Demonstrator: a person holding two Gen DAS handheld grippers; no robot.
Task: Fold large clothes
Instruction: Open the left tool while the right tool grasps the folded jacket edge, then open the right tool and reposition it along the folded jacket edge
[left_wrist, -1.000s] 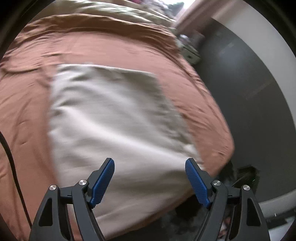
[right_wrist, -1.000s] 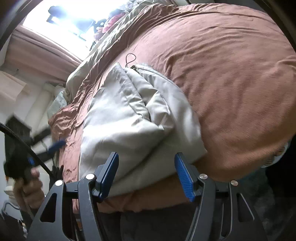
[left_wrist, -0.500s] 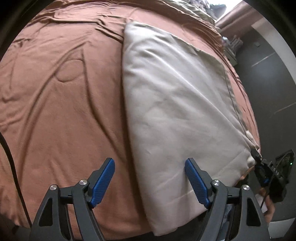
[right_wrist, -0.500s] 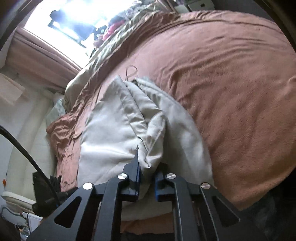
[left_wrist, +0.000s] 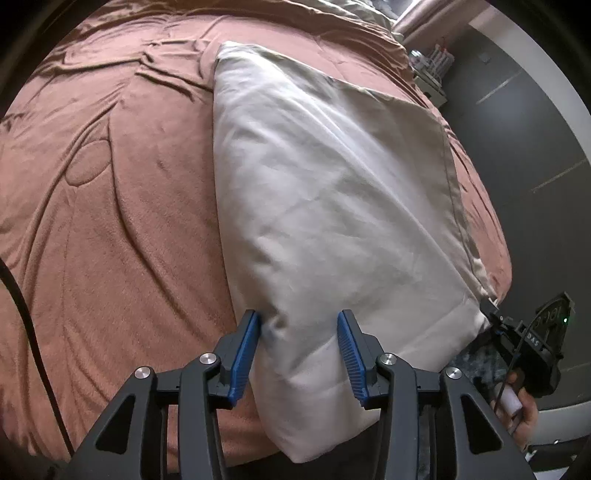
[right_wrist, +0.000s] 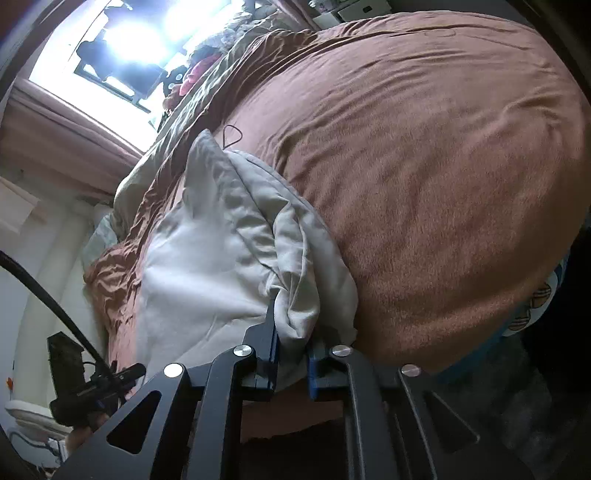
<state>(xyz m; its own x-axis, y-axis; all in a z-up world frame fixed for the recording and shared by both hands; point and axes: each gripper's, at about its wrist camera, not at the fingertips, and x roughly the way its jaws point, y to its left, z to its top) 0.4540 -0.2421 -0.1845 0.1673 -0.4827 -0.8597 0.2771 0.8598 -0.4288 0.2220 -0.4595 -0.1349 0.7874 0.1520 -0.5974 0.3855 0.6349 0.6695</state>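
A large pale beige cloth (left_wrist: 332, 192) lies folded on a brown bed cover (left_wrist: 110, 184), its near end hanging over the bed's edge. My left gripper (left_wrist: 300, 354) straddles the cloth's near left corner with its blue pads (left_wrist: 243, 350) partly closed, one on each side of the fabric. My right gripper (right_wrist: 291, 354) is shut on a bunched corner of the same cloth (right_wrist: 207, 266) at the bed's near edge. The right gripper also shows at the far right of the left wrist view (left_wrist: 535, 350), gripping the other near corner.
The brown cover (right_wrist: 424, 184) spreads wide on both sides of the cloth. An olive blanket (right_wrist: 207, 96) and pillows lie at the far end under a bright window (right_wrist: 122, 48). A dark wall (left_wrist: 517, 110) and floor flank the bed.
My left gripper has moved up to the cloth's near left corner and narrowed its jaws around it. My right gripper shut on the other corner and has lifted it slightly.
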